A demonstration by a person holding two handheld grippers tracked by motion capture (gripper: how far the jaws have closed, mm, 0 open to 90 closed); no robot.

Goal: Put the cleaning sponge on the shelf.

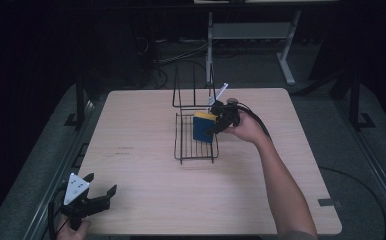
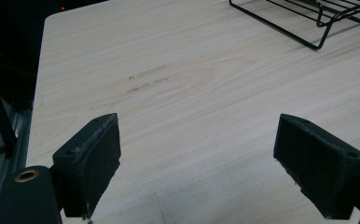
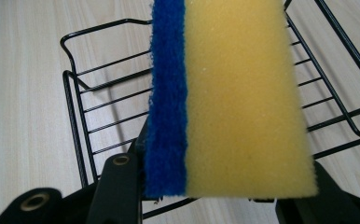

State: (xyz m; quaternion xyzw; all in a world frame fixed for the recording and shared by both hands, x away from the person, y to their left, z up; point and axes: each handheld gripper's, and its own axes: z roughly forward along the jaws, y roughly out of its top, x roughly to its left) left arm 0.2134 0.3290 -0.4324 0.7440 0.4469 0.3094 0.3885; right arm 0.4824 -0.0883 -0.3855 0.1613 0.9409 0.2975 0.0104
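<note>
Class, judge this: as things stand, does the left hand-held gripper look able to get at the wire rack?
Probably yes. The left hand-held gripper is open and holds nothing, and bare table lies between it and the rack. The right hand-held gripper holds a sponge over the rack.

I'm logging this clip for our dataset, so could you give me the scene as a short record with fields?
setting: wooden table in a dark room
held item: yellow sponge with blue scrub layer
right gripper: shut on the sponge, holding it over the rack
target: black wire rack near the table's middle
left gripper: jaws open, nothing between them, above the bare table at its near left corner
stage: sponge not yet released
</note>
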